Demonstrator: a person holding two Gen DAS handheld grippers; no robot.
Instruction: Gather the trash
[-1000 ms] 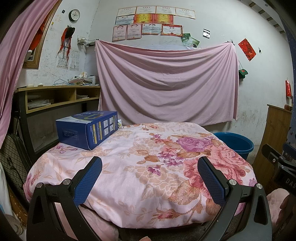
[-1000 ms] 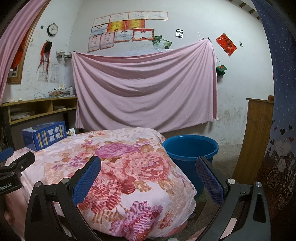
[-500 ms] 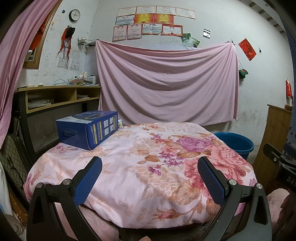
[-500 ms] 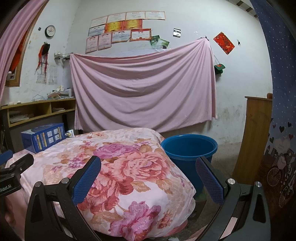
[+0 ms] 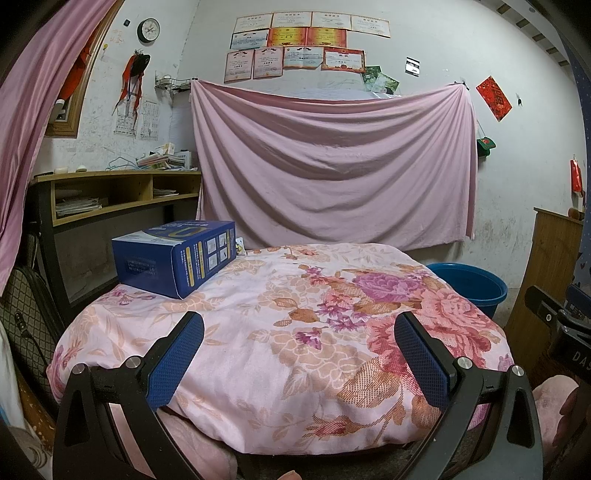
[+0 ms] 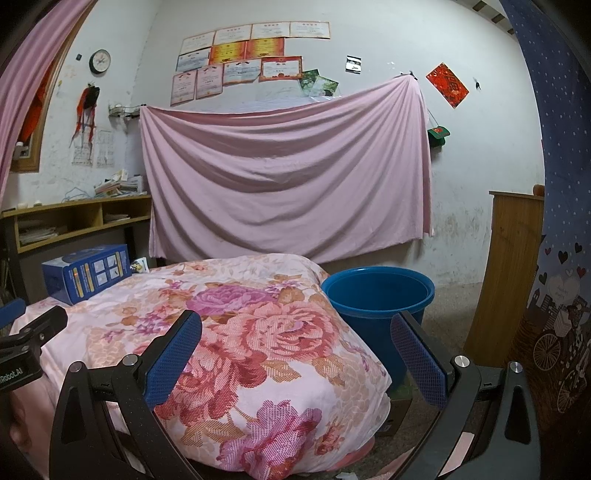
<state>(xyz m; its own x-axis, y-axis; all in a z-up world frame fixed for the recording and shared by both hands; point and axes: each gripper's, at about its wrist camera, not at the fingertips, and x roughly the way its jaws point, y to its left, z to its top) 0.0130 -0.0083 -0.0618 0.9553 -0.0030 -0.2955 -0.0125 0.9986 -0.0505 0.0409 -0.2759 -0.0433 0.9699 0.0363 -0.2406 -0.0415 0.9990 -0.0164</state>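
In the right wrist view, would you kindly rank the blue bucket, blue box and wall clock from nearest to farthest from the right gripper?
1. Blue bucket, on the floor, right of the quilt.
2. Blue box, at the quilt's far left.
3. Wall clock, high on the left.

Both wrist views low, close at near edge of floral quilt [image 5: 295, 332], facing pink sheet [image 5: 332, 166] on far wall. Left view toward blue box [image 5: 177, 262]; right view toward blue bucket [image 6: 376, 295]. Shared: quilt, box, bucket, wall.

A pink sheet [image 5: 332, 177] hangs on the back wall below rows of certificates [image 5: 299, 44]. A round clock [image 5: 148, 29] hangs high at left, above a wooden shelf [image 5: 118, 192] holding papers.
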